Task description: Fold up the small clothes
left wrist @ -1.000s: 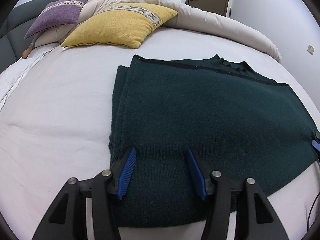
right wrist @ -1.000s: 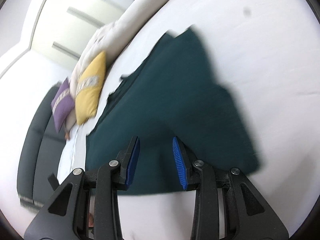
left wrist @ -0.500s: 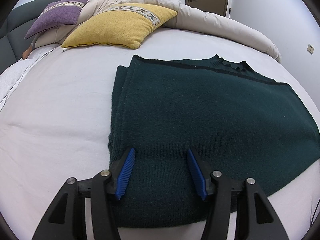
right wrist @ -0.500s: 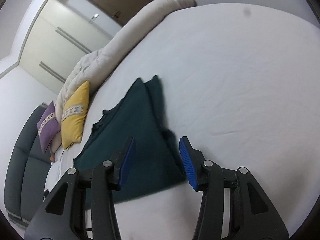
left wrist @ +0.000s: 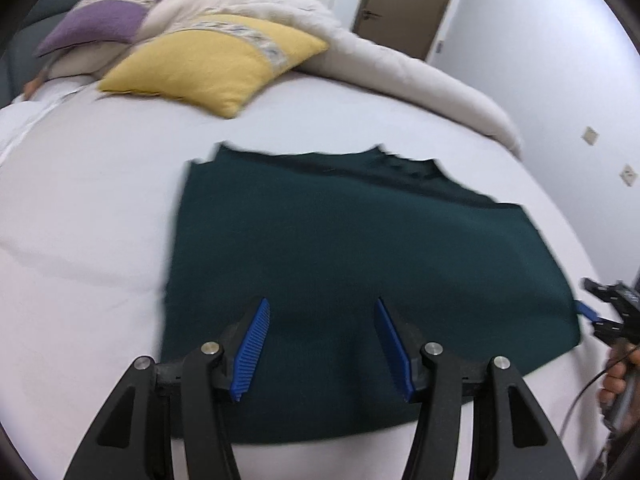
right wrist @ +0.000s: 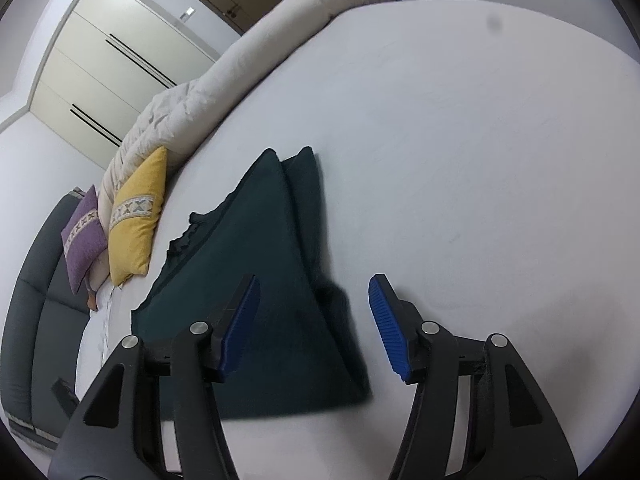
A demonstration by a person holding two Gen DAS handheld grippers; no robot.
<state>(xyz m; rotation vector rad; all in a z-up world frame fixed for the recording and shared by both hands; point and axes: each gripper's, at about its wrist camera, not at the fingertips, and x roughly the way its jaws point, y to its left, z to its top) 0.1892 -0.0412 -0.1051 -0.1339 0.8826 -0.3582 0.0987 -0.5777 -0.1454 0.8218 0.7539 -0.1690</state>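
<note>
One dark green sweater (left wrist: 360,256) lies folded flat on the white bed (left wrist: 88,208). It looks thick and fuzzy, like wool. Its far edge is wavy, with a bumpy collar part, and its near edge is straight. From the right wrist view the sweater (right wrist: 256,280) shows two layers at its far corner, one peeking out past the other.

The left tongs (left wrist: 322,346) stand wide, with the blue pads apart above the near edge of the sweater, and nothing is pinched between them. The right tongs (right wrist: 314,324) have just been opening and are wide too, holding nothing, above the sweater's corner.

Near the head of the bed sit a yellow pillow (left wrist: 216,60) and a purple pillow (left wrist: 104,16), with a rolled cream blanket (left wrist: 400,68) behind them.
</note>
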